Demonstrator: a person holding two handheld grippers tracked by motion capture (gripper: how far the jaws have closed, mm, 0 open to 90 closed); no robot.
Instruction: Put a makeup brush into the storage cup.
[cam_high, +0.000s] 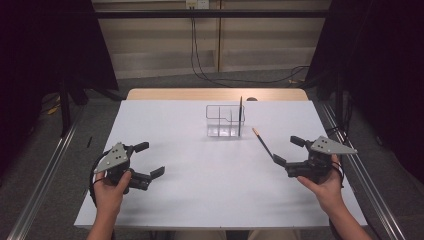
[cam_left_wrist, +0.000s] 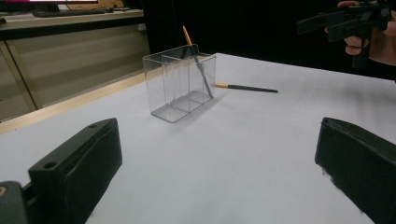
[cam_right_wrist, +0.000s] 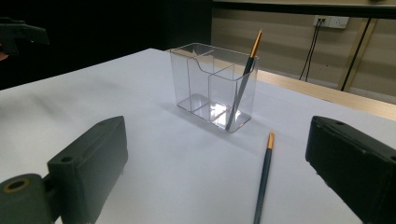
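Note:
A clear plastic organizer (cam_high: 220, 120) (cam_left_wrist: 173, 87) (cam_right_wrist: 198, 84) with several compartments stands on the white table (cam_high: 200, 180), a little behind its middle. One dark pencil with a gold end (cam_high: 240, 116) (cam_left_wrist: 200, 70) (cam_right_wrist: 243, 79) leans upright in its right compartment. A second pencil (cam_high: 262, 142) (cam_left_wrist: 247, 87) (cam_right_wrist: 264, 177) lies flat on the table, right of the organizer. My left gripper (cam_high: 152, 159) (cam_left_wrist: 219, 163) is held at the table's left front, open and empty. My right gripper (cam_high: 286, 150) (cam_right_wrist: 219, 168) is open and empty, its jaws just short of the lying pencil's near end.
The table's wooden back edge (cam_high: 215, 94) runs behind the organizer. Metal rails (cam_high: 45, 175) flank the table, and cables (cam_high: 210, 75) trail over the floor behind it. Across the table, the other gripper (cam_left_wrist: 345, 21) (cam_right_wrist: 21, 30) appears in each gripper view.

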